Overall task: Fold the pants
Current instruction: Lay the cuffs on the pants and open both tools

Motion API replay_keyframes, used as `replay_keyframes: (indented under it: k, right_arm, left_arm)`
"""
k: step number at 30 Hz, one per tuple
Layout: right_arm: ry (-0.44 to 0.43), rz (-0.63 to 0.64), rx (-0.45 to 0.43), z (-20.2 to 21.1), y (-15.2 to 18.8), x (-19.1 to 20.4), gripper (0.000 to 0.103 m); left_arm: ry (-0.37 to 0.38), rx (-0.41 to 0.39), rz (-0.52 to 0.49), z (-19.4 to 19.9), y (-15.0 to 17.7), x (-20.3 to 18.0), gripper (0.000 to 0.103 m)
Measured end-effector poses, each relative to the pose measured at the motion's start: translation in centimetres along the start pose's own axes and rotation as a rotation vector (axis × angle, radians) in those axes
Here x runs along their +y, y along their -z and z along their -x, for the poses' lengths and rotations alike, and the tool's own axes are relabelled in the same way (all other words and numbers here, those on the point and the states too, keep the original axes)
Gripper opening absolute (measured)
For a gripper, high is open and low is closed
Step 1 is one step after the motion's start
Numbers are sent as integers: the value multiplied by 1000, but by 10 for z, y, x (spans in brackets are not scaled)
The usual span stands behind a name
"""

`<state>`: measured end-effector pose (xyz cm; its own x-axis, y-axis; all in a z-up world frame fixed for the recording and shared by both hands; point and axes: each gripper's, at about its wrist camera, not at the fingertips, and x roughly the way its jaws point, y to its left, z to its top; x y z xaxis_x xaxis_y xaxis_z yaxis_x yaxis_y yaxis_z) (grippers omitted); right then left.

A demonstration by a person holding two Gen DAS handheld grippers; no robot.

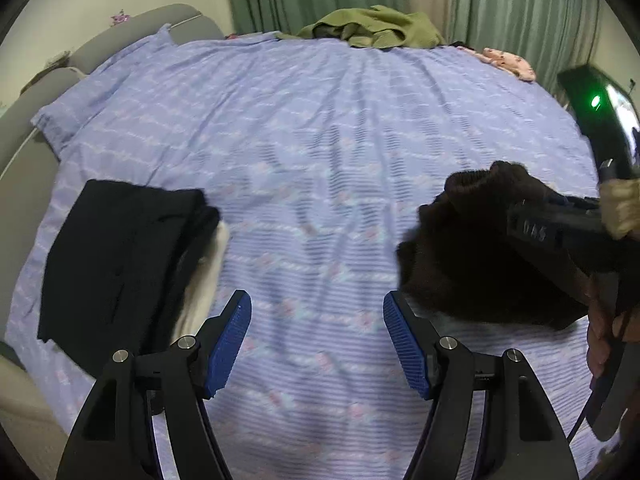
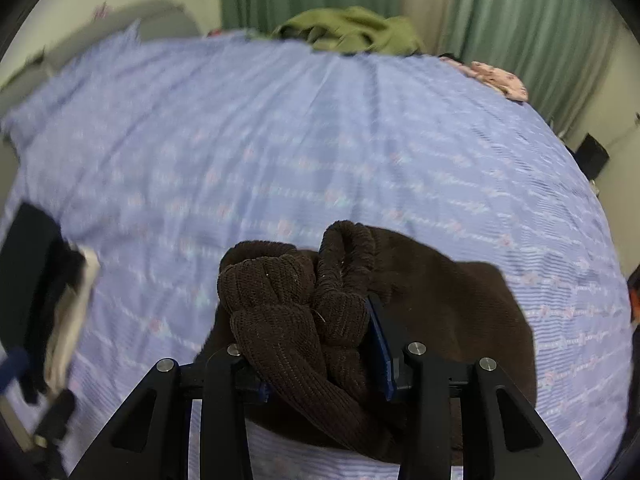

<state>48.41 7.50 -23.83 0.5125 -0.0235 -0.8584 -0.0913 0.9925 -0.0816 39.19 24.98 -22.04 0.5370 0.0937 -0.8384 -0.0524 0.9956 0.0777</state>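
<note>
Right gripper jaws pinch bunched brown pants – unfolded; left gripper spread, empty, beside folded black stack.

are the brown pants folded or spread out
Neither: the brown pants are bunched, their ribbed waistband crumpled between the right gripper pads, the rest heaped on the bed sheet.

Folded stack left, pants right, on bed
</note>
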Motion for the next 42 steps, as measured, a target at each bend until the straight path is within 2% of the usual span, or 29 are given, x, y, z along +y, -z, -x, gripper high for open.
replay_keyframes:
  k: [2,6,7,8,10,12,16,21,25,27,29,33,38,42]
  right_arm:
    - [2,64,36,-7,6,11,48]
    - [-5,143,54,-2,14,22,55]
    - [-22,148,61,1,14,23,61]
    - [-58,150,67,5,15,25,75]
    - [-180,127,65,19,18,24,90]
    - [-220,121,40,34,18,22,90]
    - [-230,73,-35,78,29,-2,90]
    - [-172,-41,-105,115,42,-63,90]
    - [-102,-152,-110,118,51,-123,90]
    - [-80,-205,-95,111,56,-146,90]
    - [-60,-256,-69,99,63,-168,90]
    - [-43,-341,-42,80,79,-198,90]
    - [-63,-444,23,58,99,-220,89]
    - [-77,-478,59,47,112,-225,89]
  left_arm:
    - [-16,-1,4,2,2,5,69]
    - [-55,-17,15,9,2,13,78]
    - [-62,-17,15,10,1,14,80]
    - [-71,-22,13,12,0,14,81]
    - [-86,-31,13,17,-3,13,82]
    - [-86,-40,13,24,-7,12,82]
    - [-30,-81,-26,47,-16,-5,82]
    - [91,-155,-103,67,-29,-49,82]
    - [201,-169,-161,55,-41,-92,82]
    - [256,-154,-185,40,-47,-113,80]
    - [303,-127,-199,22,-53,-129,74]
    - [366,-16,-162,-20,-64,-150,59]
    - [366,98,-112,-61,-67,-160,42]
    - [347,121,-88,-73,-62,-167,41]
